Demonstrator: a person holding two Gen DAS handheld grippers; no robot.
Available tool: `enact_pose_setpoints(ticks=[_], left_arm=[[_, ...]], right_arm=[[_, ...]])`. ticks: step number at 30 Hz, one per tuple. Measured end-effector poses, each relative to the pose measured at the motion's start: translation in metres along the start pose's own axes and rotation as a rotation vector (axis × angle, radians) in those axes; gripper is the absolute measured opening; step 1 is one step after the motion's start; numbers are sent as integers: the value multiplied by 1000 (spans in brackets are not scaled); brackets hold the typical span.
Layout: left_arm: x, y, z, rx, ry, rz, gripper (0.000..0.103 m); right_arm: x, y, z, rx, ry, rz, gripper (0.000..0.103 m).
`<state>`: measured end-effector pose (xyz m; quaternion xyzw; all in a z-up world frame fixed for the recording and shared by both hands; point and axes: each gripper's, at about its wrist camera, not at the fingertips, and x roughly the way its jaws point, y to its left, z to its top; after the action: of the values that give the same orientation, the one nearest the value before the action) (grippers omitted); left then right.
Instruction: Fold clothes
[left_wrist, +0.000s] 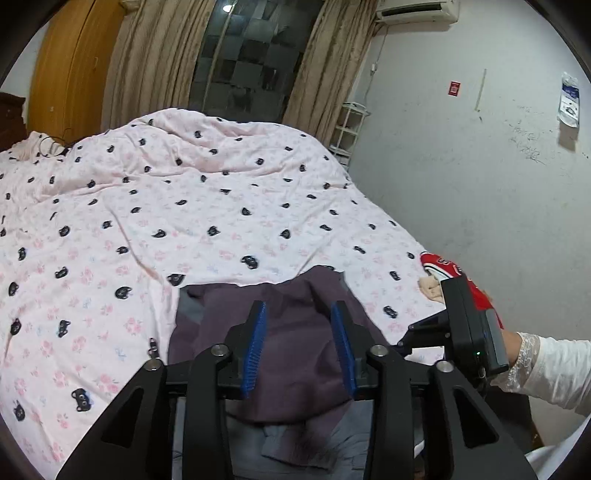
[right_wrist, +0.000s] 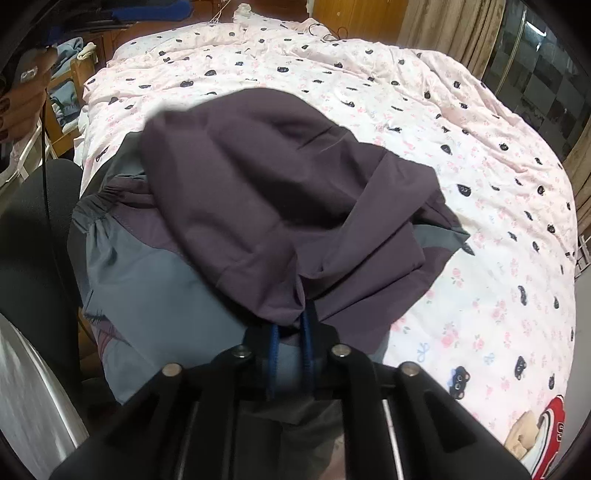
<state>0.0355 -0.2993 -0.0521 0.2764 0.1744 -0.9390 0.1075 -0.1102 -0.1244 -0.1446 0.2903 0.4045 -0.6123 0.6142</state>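
Observation:
A dark purple and grey garment (left_wrist: 291, 354) lies bunched at the near edge of the bed (left_wrist: 184, 221). My left gripper (left_wrist: 300, 314) is open above it, its blue pads (left_wrist: 256, 339) apart with the purple cloth between and below them. My right gripper (right_wrist: 291, 325) is shut on a fold of the same garment (right_wrist: 280, 206) and holds the purple part lifted and draped over the grey part. The right gripper's body also shows in the left wrist view (left_wrist: 469, 328), held by a hand in a white sleeve.
The bed has a pink quilt with black cat prints (right_wrist: 480, 184). A red, white and tan item (left_wrist: 443, 273) lies at the bed's right edge by the white wall (left_wrist: 480, 166). A black chair (right_wrist: 33, 240) stands to the left of the bed.

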Motion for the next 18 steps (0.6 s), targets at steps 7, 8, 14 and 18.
enact_pose_setpoints(ticks=[7, 8, 14, 18], left_arm=[[47, -16, -29, 25, 144, 42, 36], [53, -17, -34, 24, 161, 49, 36], [67, -22, -57, 14, 199, 78, 36], [69, -25, -64, 3, 197, 80, 36]], right_arm=[[-20, -1, 0, 10, -32, -14, 19], [-23, -2, 1, 16, -38, -12, 19], [-46, -15, 7, 123, -115, 16, 19], [-63, -23, 18, 234, -215, 52, 19]])
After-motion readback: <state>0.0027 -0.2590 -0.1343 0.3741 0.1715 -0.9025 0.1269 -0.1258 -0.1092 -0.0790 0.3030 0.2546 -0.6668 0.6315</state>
